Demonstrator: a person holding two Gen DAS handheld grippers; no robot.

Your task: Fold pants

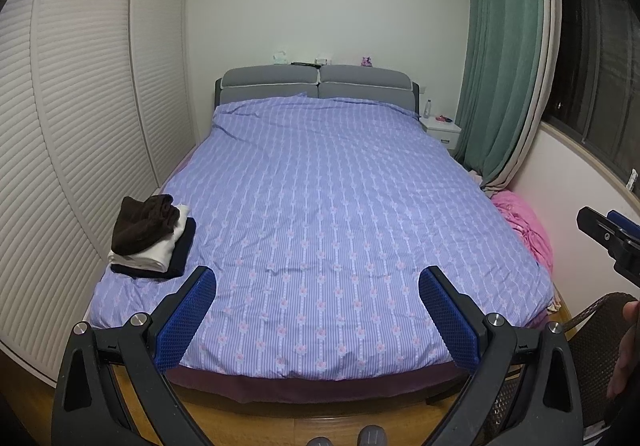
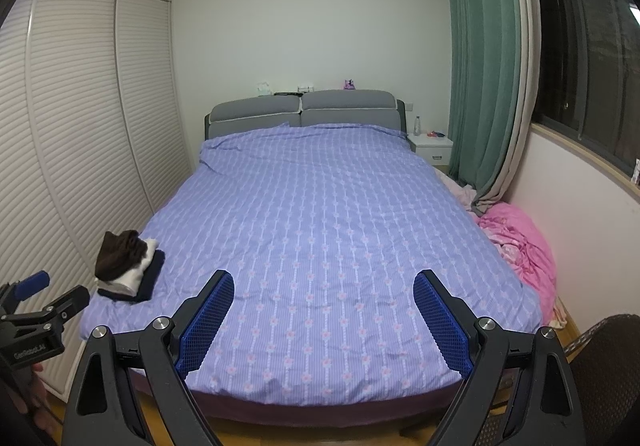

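Now, with both the left hand-held gripper (image 1: 316,310) and right hand-held gripper (image 2: 323,312) released and empty, reach lower left for the crumpled brown pants (image 1: 141,221) atop the folded stack, pinching the waistband.

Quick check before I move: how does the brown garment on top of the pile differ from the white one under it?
The brown garment is dark and lies crumpled and bunched on top; the white garment is pale and folded flat beneath it. The brown one is fully exposed; the white one shows mostly at its right side and front edge. Both sit in the same pile on a dark folded piece, at the bed's near left corner, untouched by either gripper.
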